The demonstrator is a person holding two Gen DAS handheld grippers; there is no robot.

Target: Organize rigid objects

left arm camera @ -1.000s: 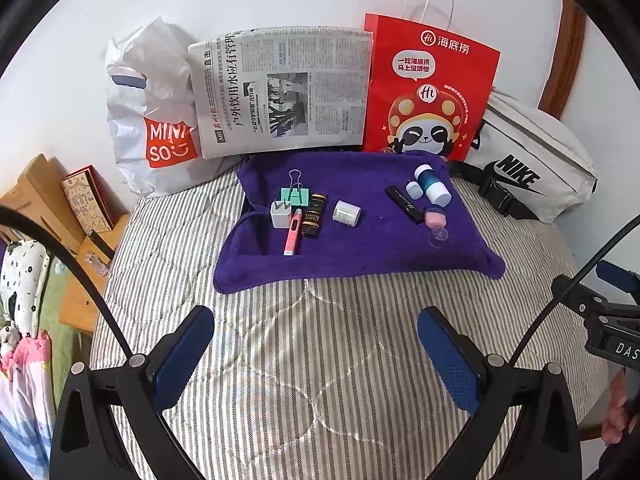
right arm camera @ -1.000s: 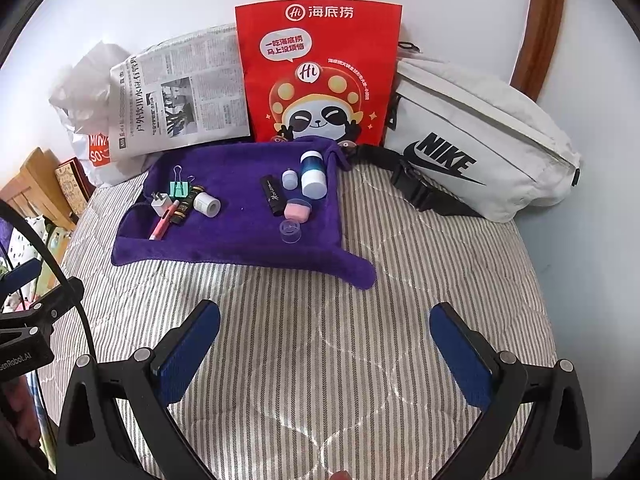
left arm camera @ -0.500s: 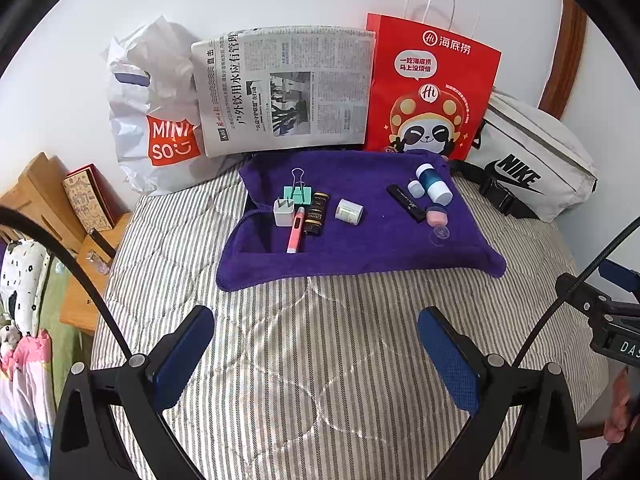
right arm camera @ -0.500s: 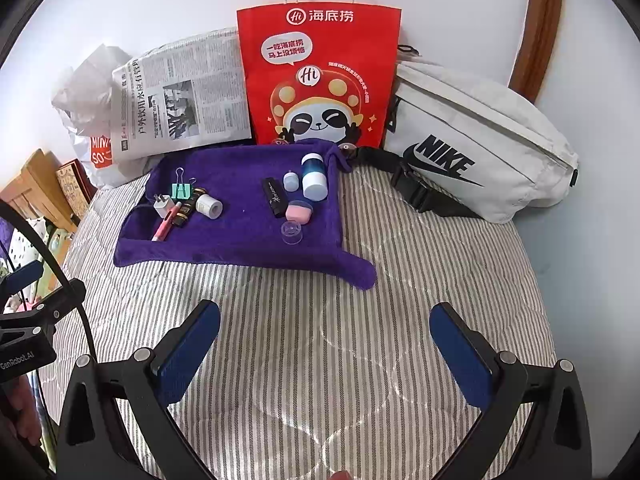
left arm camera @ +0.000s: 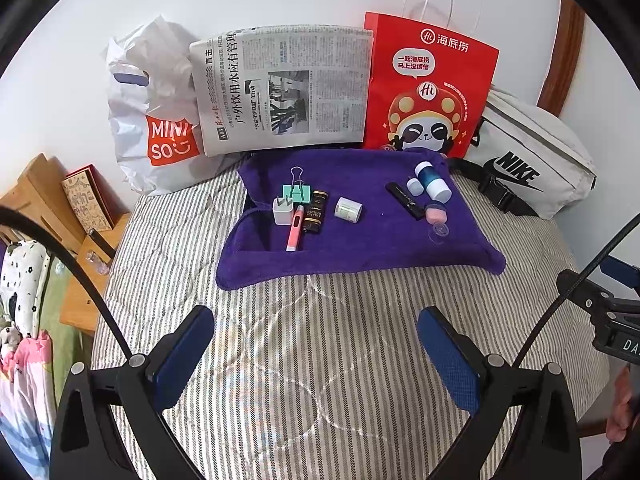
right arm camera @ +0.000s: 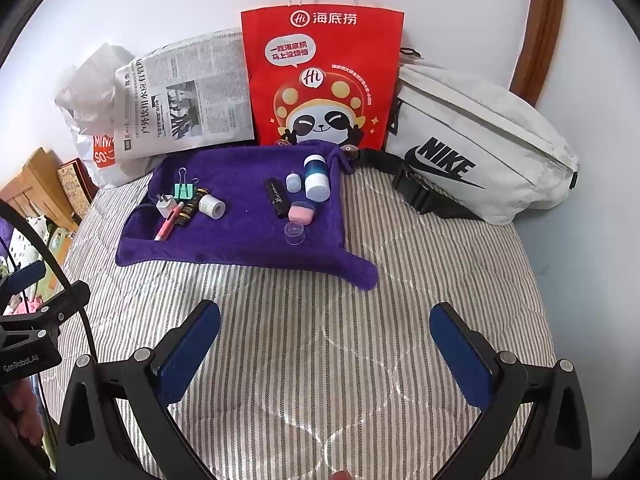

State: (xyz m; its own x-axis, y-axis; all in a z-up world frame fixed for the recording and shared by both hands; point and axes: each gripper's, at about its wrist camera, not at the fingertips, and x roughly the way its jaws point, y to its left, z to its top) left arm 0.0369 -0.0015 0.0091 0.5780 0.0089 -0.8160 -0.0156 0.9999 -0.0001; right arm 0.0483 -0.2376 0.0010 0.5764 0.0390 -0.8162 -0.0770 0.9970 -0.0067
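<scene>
I hold my left gripper (left arm camera: 316, 344) and right gripper (right arm camera: 324, 340) spread wide, empty, above the striped quilt (left arm camera: 320, 360). The small rigid items sit in two clusters on the purple towel (left arm camera: 360, 240); sorted or awaiting sorting, I can't judge.

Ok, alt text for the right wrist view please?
The open right gripper hovers over a striped quilt, facing a purple towel scattered with small items: binder clip, charger plug, pink pen, jars. Behind stand a newspaper, red bag and white waist pack.
</scene>
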